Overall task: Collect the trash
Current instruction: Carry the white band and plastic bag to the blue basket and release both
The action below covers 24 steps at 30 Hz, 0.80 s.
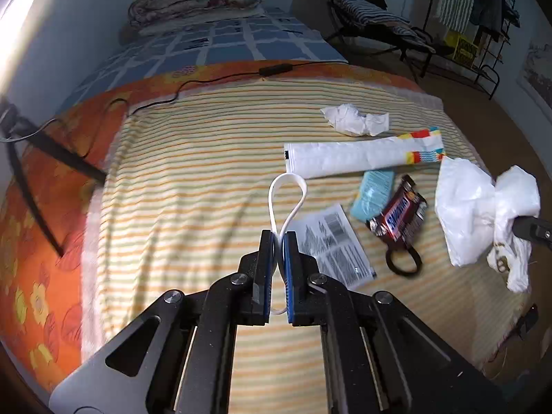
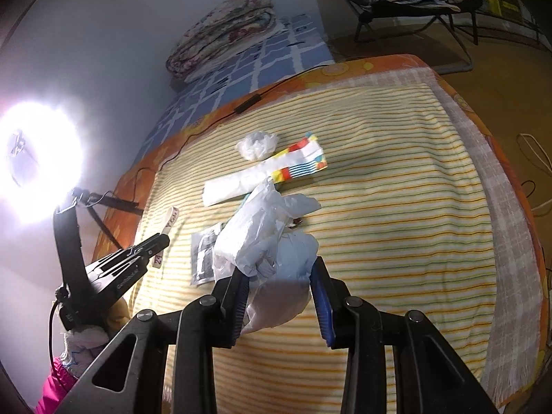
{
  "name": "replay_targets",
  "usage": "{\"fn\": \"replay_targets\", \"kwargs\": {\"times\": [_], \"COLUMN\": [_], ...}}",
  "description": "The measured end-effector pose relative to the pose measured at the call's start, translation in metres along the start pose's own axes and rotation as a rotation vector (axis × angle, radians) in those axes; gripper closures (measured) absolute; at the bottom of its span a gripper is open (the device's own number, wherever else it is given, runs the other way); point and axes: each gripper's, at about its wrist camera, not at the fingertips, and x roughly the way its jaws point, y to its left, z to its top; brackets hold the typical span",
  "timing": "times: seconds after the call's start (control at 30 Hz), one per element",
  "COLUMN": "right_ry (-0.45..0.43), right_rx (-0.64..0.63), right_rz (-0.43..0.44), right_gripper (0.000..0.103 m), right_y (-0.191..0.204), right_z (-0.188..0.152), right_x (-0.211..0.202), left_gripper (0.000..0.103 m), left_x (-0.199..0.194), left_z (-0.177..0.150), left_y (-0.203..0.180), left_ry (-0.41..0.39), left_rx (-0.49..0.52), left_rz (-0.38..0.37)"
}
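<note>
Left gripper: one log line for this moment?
left gripper: shut on strip | right gripper: holds bag | wrappers on bed

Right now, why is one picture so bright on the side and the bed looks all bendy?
Right wrist view: a round white lamp glares, washing out the wall. Left wrist view: glare streaks the top-left corner; the brown chocolate bar wrapper is slightly blurred. Both views: the fisheye lens curves the yellow striped blanket.

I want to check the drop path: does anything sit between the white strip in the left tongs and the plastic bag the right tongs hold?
The white strip, pinched in the left tongs, hangs above the bed. Toward the plastic bag lie a printed leaflet, a blue packet and a Snickers wrapper, all flat on the blanket; nothing visible stands in the way.
</note>
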Motion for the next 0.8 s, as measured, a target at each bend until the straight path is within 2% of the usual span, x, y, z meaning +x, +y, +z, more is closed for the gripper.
{"fn": "replay_targets", "kwargs": {"times": [0.17, 0.33, 0.47, 0.67, 0.8], "right_ry": [-0.008, -0.016, 0.000, 0.013, 0.054], "right_rx": [-0.071, -0.124, -0.160, -0.243, -0.266], "right_rz": [0.002, 0.014, 0.033, 0.021, 0.031], "right_gripper": [0.068, 0.068, 0.068, 0.068, 0.068], "right_y": [0.018, 0.036, 0.048, 0.064, 0.067], "right_z": [-0.018, -0.042, -0.069, -0.114, -0.147], "right_x": [-0.020, -0.042, -0.059, -0.087, -0.096], "left_gripper": [0.099, 0.099, 0.099, 0.099, 0.099], "left_x": [-0.034, -0.075, -0.100, -0.134, -0.147], "left_z": [-0.021, -0.048, -0.065, -0.095, -0.122], "left_y": [0.000, 0.001, 0.001, -0.005, -0.013], "left_ry": [-0.012, -0.017, -0.009, -0.009, 0.003], "left_rx": [-0.007, -0.050, -0.079, -0.093, -0.102], "left_rz": [-0.021, -0.080, -0.118, -0.135, -0.144]}}
